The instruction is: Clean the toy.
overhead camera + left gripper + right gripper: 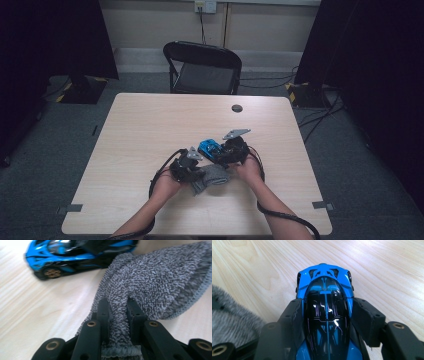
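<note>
1. Here, left gripper [117,305] is pinched tight on a fold of the grey cloth [160,282]; fabric bunches between its jaws & fans out beyond them on the table [32,312]
2. Right gripper [325,315] is clamped on the blue car [325,302], jaws pressing both flanks, nose pointing away from the cam
3. High view: both grippers sit close together near mid-table, car [210,148] just beyond the cloth [212,176], w/ left gripper [192,170] at the cloth's left edge & right gripper [225,155] on the car
4. Car is just beside the cloth; contact unclear
5. Chair [205,67] stands behind the table
</note>
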`<state>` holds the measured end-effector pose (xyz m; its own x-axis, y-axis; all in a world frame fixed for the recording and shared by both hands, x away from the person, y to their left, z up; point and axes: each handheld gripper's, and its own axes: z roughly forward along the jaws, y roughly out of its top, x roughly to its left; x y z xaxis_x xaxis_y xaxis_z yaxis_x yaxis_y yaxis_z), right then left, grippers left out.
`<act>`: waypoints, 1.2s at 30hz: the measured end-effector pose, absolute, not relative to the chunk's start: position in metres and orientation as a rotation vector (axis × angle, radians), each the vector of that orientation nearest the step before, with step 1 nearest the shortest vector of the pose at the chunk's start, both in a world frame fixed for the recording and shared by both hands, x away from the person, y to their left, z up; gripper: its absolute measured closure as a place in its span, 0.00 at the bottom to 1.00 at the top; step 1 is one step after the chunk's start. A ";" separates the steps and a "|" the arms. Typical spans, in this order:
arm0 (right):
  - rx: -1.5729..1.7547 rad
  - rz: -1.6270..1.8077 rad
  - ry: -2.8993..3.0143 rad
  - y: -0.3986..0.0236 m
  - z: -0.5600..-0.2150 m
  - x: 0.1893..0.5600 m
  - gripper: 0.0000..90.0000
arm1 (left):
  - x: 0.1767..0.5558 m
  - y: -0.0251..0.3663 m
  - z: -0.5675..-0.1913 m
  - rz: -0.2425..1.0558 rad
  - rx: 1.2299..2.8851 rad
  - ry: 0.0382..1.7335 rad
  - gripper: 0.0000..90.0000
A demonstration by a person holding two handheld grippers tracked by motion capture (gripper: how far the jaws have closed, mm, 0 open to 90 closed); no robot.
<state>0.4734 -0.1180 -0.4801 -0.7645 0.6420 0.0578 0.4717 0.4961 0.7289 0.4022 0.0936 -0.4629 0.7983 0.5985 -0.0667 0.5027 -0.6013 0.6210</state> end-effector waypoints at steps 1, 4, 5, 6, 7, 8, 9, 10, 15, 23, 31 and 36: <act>0.953 1.126 2.518 -0.118 -0.480 0.473 0.47 | 0.404 0.095 -0.463 0.201 2.339 0.815 0.84; 0.955 1.126 2.516 -0.118 -0.480 0.473 0.47 | 0.407 0.097 -0.463 0.225 2.338 0.830 0.84; 0.955 1.126 2.516 -0.118 -0.480 0.473 0.47 | 0.408 0.099 -0.462 0.230 2.338 0.833 0.84; 0.957 1.125 2.517 -0.118 -0.480 0.473 0.47 | 0.410 0.100 -0.462 0.243 2.336 0.839 0.84; 0.956 1.125 2.517 -0.118 -0.480 0.473 0.47 | 0.411 0.101 -0.463 0.240 2.329 0.848 0.84; 0.957 1.125 2.517 -0.118 -0.480 0.473 0.47 | 0.412 0.103 -0.463 0.243 2.327 0.855 0.84; 0.957 1.125 2.516 -0.118 -0.480 0.473 0.47 | 0.414 0.104 -0.463 0.247 2.327 0.863 0.84; 0.958 1.126 2.516 -0.118 -0.480 0.473 0.47 | 0.414 0.105 -0.462 0.250 2.326 0.869 0.84; 0.957 1.126 2.515 -0.118 -0.480 0.473 0.47 | 0.419 0.114 -0.461 0.299 2.317 0.902 0.84; 0.953 1.130 2.513 -0.119 -0.481 0.472 0.47 | 0.427 0.126 -0.463 0.319 2.293 0.949 0.84; 0.953 1.131 2.512 -0.119 -0.481 0.472 0.47 | 0.434 0.136 -0.463 0.346 2.272 0.998 0.84; 0.954 1.138 2.507 -0.119 -0.481 0.472 0.47 | 0.437 0.142 -0.463 0.356 2.258 1.025 0.84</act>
